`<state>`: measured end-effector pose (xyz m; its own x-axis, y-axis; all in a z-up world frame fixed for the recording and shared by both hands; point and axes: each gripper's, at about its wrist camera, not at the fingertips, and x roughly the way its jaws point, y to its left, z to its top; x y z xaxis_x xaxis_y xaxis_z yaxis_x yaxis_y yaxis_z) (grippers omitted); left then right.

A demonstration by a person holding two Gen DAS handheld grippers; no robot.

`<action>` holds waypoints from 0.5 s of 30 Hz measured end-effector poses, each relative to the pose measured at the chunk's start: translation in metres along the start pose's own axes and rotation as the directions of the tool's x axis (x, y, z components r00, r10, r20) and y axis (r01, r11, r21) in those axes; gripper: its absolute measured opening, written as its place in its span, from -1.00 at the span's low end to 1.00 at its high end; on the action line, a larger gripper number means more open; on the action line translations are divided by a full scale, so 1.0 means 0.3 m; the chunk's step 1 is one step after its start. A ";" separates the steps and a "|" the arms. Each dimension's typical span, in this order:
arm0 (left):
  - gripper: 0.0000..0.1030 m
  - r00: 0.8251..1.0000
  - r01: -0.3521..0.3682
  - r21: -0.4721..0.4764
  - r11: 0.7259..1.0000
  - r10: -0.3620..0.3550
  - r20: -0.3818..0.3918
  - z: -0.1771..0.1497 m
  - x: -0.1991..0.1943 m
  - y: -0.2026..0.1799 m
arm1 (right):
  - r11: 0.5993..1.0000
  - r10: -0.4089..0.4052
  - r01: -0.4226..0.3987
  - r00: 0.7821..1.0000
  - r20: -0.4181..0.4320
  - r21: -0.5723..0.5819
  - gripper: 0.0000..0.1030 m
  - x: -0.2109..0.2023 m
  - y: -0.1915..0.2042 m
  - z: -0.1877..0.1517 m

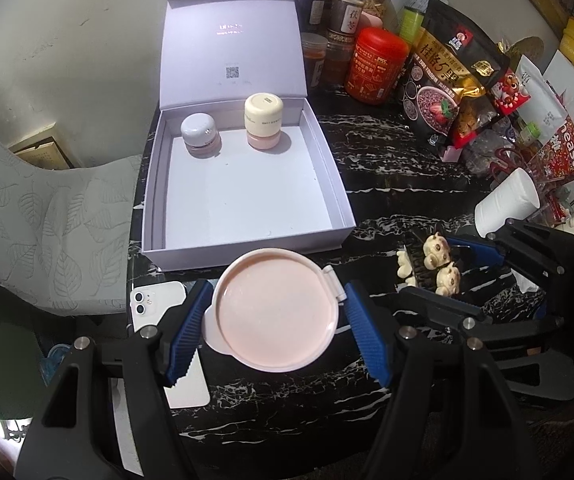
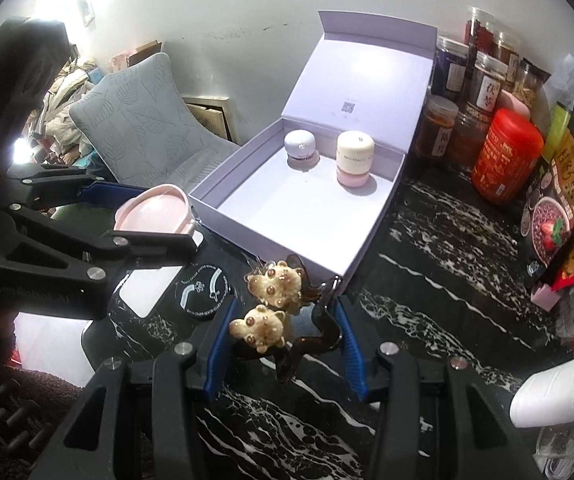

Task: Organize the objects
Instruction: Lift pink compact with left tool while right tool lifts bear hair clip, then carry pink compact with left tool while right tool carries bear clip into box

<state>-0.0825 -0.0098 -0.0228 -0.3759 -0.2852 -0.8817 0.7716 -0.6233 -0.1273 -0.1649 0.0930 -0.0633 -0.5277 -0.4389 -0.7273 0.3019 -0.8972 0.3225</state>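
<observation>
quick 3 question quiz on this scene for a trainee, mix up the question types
1. True or false: the open box holds three jars.
2. What does the left gripper hold? A) a white phone B) a pink round case C) a red tin
3. Fill in: the right gripper is shut on a brown hair ____ with bear charms.

Key:
1. False: two, a white jar and a cream jar.
2. B, the pink round case.
3. clip: the hair clip.

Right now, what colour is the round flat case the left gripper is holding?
Pale pink with a lighter rim: the round compact case, seen best in the left wrist view.
</observation>
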 end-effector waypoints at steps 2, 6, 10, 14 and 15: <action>0.29 1.000 -0.003 -0.004 1.000 0.003 0.001 0.003 -0.001 0.014 | 1.000 0.001 -0.001 1.000 0.002 -0.005 -0.04 0.005 0.009 0.013; 0.29 1.000 -0.007 -0.015 1.000 0.007 0.000 0.006 0.000 0.046 | 1.000 0.008 -0.008 1.000 0.002 -0.017 -0.04 0.025 0.030 0.041; 0.29 1.000 -0.010 -0.027 1.000 0.010 -0.007 0.013 0.012 0.084 | 1.000 0.014 -0.014 1.000 -0.002 -0.023 -0.04 0.050 0.047 0.067; 0.29 1.000 -0.013 -0.034 0.999 0.012 -0.013 0.028 0.027 0.111 | 0.999 0.020 -0.020 1.000 -0.007 -0.032 -0.04 0.083 0.058 0.097; 0.29 1.000 -0.013 -0.037 0.999 0.012 -0.015 0.033 0.034 0.120 | 0.999 0.020 -0.021 1.000 -0.008 -0.033 -0.04 0.089 0.060 0.103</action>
<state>-0.0636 -0.0424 -0.0318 -0.3587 -0.2814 -0.8900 0.7946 -0.5925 -0.1329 -0.1980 0.0635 -0.0583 -0.5153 -0.4567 -0.7252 0.3387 -0.8858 0.3172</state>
